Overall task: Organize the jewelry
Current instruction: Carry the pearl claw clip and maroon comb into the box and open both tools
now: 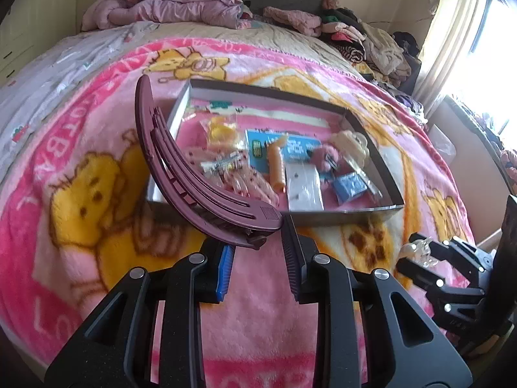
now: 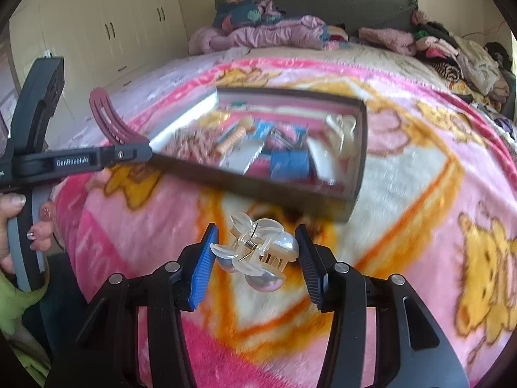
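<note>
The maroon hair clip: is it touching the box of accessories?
Cannot tell. In the left wrist view the maroon hair clip, held at its end, overlaps the box rim; the right wrist view is blurred, so neither shows contact or a gap.

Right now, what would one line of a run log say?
left gripper: shut on maroon banana clip | right gripper: shut on clear pearl claw clip | tray: on bed, holds accessories

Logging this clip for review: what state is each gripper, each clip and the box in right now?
Left gripper: shut on the maroon clip.
Maroon clip: held by one end, lifted, arching over the box's near left corner.
Right gripper: shut on the clear clip.
Clear clip: held off the blanket.
Box: open, on the blanket, holding hair accessories.
</note>
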Motion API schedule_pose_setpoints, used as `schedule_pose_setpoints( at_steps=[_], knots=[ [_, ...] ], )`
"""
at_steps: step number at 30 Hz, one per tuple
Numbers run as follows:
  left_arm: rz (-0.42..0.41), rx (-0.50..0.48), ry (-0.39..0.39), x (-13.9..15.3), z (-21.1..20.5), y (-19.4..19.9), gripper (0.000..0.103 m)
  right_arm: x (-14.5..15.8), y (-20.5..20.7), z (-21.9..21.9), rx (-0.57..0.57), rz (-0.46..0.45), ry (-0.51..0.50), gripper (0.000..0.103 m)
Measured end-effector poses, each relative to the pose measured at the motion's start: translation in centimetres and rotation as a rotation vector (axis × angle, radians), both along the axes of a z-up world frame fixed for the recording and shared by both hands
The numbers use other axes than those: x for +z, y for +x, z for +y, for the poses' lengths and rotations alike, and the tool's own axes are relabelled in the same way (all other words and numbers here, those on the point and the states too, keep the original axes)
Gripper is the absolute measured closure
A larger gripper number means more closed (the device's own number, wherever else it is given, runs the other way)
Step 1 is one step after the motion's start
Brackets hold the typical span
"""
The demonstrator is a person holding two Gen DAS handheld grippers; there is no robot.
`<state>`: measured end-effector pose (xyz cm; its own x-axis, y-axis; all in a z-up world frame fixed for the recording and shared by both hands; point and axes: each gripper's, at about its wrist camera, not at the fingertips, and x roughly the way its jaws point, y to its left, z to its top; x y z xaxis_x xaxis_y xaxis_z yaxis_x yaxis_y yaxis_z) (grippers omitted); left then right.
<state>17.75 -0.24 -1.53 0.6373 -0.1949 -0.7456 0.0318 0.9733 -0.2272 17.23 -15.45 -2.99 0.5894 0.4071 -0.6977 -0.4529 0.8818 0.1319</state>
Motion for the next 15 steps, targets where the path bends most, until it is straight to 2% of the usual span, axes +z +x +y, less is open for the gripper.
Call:
schedule_pose_setpoints(
  at_steps=[8,15],
  knots=[
    [-0.022,-0.010,0.015,1.5,-0.2,1.7,0.083,2.8,2.5,-0.9,-0.037,-0.068,0.014,0.056],
    [-0.025,-0.025,0.022,1.8,-0.8,4.0,0.083,3.9,5.4,-1.7,-0.070,-0.105,0.007,0.056]
  ],
)
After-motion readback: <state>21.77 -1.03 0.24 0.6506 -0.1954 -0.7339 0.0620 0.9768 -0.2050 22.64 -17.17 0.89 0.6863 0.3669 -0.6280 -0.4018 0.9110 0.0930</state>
